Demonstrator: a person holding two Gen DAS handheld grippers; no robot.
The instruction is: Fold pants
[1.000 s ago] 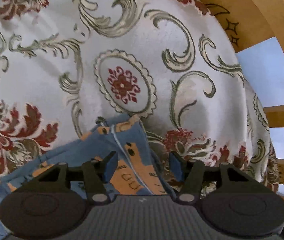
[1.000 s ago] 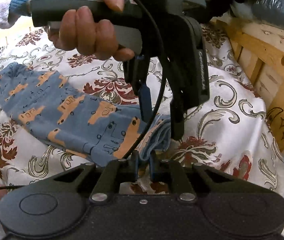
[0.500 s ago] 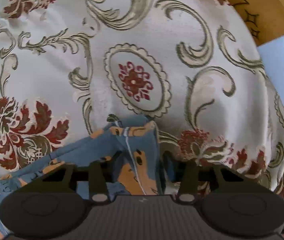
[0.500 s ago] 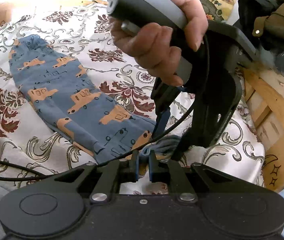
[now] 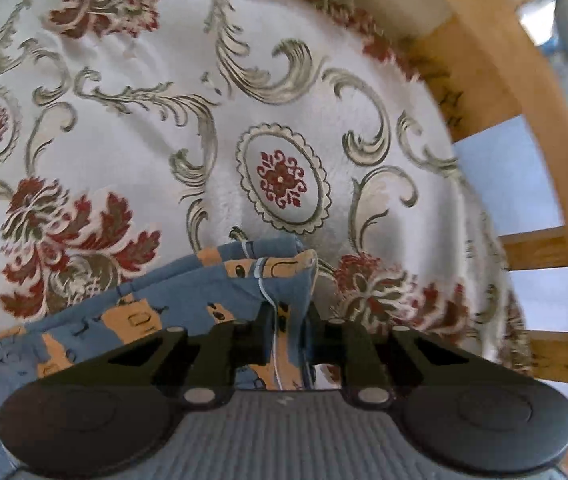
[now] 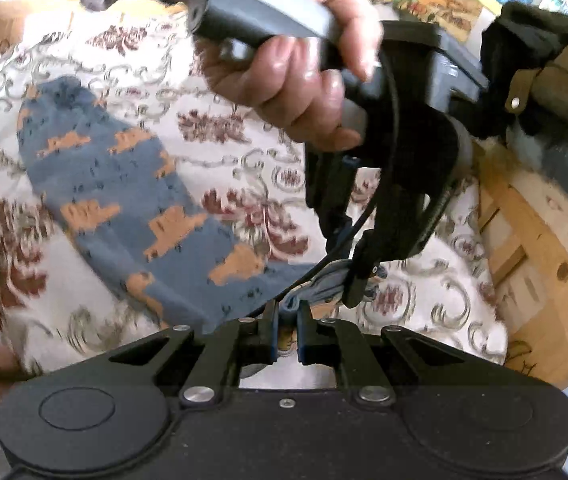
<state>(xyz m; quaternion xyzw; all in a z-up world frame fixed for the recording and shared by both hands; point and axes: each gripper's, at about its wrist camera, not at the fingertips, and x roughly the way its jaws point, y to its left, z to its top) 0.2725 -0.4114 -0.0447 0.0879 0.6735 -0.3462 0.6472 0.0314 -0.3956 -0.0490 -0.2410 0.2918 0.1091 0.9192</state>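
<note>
Small blue pants (image 6: pixel 132 204) with orange vehicle prints lie stretched across a floral bedspread (image 5: pixel 132 148), their far end at the upper left of the right wrist view. My left gripper (image 5: pixel 284 320) is shut on the near end of the pants (image 5: pixel 276 280), where a seam and a loose thread show. My right gripper (image 6: pixel 285 330) is shut on the same bunched end, right beside it. In the right wrist view a hand (image 6: pixel 304 88) holds the left gripper (image 6: pixel 348 276) from above, its fingers pinching the grey-blue cloth just ahead of mine.
A wooden bed frame (image 5: pixel 496 76) with slats runs along the right side, close to the bedspread's edge. Dark bags (image 6: pixel 540 80) rest on the frame at the upper right of the right wrist view. A black cable (image 6: pixel 368 216) hangs by the left gripper.
My left gripper went from open around the pants' end to shut on it. The right gripper stayed shut on the cloth, and both views shifted as the end rose.
</note>
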